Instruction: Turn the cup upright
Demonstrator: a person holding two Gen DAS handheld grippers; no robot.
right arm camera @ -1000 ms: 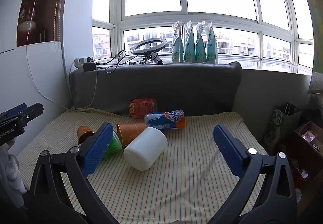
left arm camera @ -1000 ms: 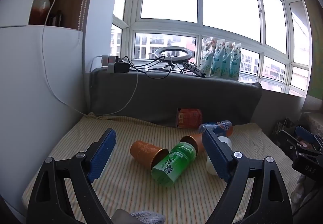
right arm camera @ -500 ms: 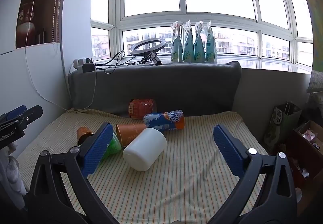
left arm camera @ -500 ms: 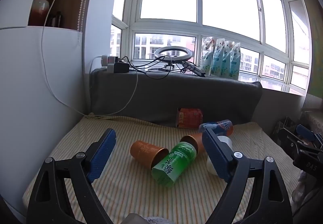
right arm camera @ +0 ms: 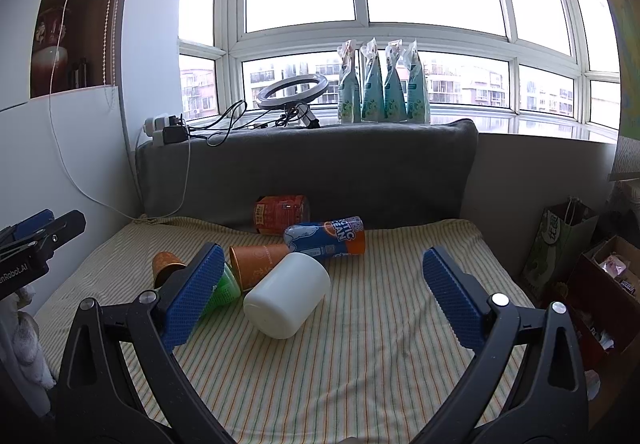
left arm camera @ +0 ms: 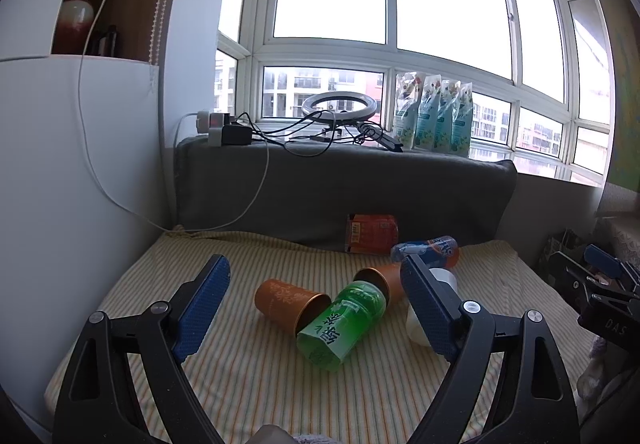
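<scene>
Several cups and cans lie on their sides on a striped cloth (left arm camera: 240, 376). An orange patterned cup (left arm camera: 287, 303) lies left, mouth toward me; it also shows in the right wrist view (right arm camera: 165, 265). A green cup (left arm camera: 340, 320) lies against it. A second orange cup (right arm camera: 258, 260) and a white cup (right arm camera: 286, 294) lie to the right. My left gripper (left arm camera: 316, 308) is open and empty, held above the near side of the orange and green cups. My right gripper (right arm camera: 320, 298) is open and empty, with the white cup between its fingers' lines of sight.
A blue and orange can (right arm camera: 326, 238) and a red can (right arm camera: 280, 214) lie at the back by a grey cushion (right arm camera: 312, 168). A white wall panel (left arm camera: 80, 184) bounds the left. Bags and boxes (right arm camera: 580, 256) stand off the right edge.
Both views have shifted only slightly. No object has moved and both grippers remain open.
</scene>
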